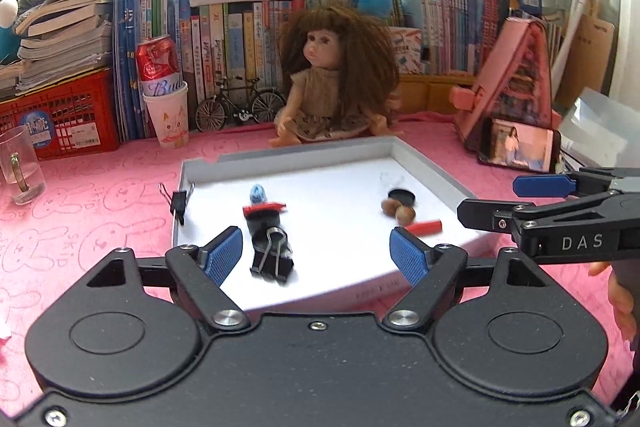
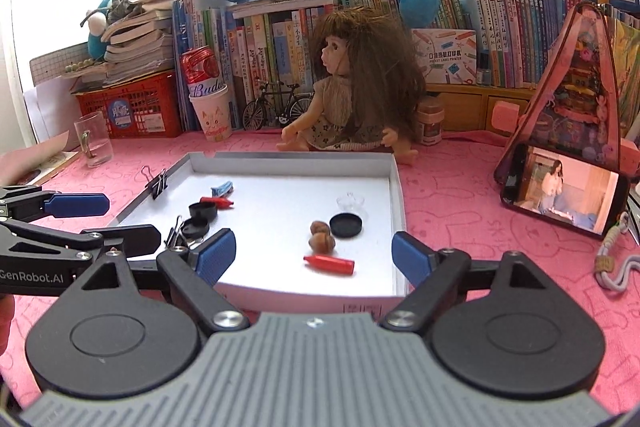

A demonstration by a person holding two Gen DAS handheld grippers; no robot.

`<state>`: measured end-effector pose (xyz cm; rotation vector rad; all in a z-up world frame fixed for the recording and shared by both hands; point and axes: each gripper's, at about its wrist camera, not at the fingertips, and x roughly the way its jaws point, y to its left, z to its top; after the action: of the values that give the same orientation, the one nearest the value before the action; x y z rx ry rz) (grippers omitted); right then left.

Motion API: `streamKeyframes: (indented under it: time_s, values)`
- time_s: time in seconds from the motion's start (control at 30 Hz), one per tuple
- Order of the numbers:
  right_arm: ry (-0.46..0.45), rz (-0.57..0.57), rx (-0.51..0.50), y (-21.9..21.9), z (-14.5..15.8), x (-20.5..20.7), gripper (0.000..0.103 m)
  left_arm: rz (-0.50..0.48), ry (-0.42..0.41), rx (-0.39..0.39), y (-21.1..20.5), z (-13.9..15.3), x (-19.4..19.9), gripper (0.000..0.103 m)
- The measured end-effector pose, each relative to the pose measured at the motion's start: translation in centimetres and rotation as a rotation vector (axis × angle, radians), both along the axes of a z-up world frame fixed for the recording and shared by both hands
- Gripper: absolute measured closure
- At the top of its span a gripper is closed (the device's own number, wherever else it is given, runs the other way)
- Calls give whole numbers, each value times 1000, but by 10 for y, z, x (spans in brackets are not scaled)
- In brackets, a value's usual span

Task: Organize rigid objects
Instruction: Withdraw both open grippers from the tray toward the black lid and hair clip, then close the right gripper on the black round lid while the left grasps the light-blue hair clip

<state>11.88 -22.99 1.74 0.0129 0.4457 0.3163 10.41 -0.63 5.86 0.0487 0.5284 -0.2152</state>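
Note:
A white box lid [image 1: 436, 171] [image 2: 396, 187] lies on the pink cloth and holds small things: a black binder clip [image 1: 272, 259] [image 2: 176, 231], black round caps [image 1: 402, 195] [image 2: 346, 225], two nuts [image 1: 398, 211] [image 2: 322, 237], red pen caps [image 1: 426, 227] [image 2: 330, 265] [image 1: 264, 207] and a blue piece [image 1: 258, 193] [image 2: 222, 189]. Another binder clip [image 1: 178, 203] [image 2: 158, 183] sits on the lid's left rim. My left gripper [image 1: 318, 253] is open over the lid's near edge, the binder clip between its fingers. My right gripper [image 2: 314, 257] is open and empty, above the red cap.
A doll [image 1: 332, 83] [image 2: 352, 83] sits behind the lid. A glass mug [image 1: 18, 167] [image 2: 92, 139], a can in a paper cup [image 1: 164, 95] [image 2: 208, 95], a toy bicycle [image 1: 240, 105], red crates, books, a phone [image 2: 564, 195] and a pink stand [image 1: 516, 79] surround it.

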Motion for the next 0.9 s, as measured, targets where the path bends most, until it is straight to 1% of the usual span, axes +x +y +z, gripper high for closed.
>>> streamKeyframes:
  time_s: [0.2, 0.37, 0.47, 0.7, 0.8, 0.87, 0.9]
  values:
    - [20, 21, 1, -4, -10, -17, 12, -21, 23, 3, 0, -12, -19, 24]
    - [42, 51, 8, -6, -18, -32, 12, -41, 23, 13, 1, -19, -33, 24]
    - [49, 98, 9, -6, -22, -42, 12, -41, 30, 19, 2, -23, -39, 24]
    - [78, 211, 13, 1, -31, -57, 12, -19, 56, 2, 11, -31, -44, 24]
    - [93, 258, 41, 3, -34, -65, 12, -11, 38, 11, 13, -33, -49, 24]
    - [103, 276, 47, 6, -37, -70, 14, -10, 21, 15, 16, -34, -52, 24]
    - [109, 288, 45, 8, -39, -71, 17, -10, 21, 14, 18, -34, -53, 24]
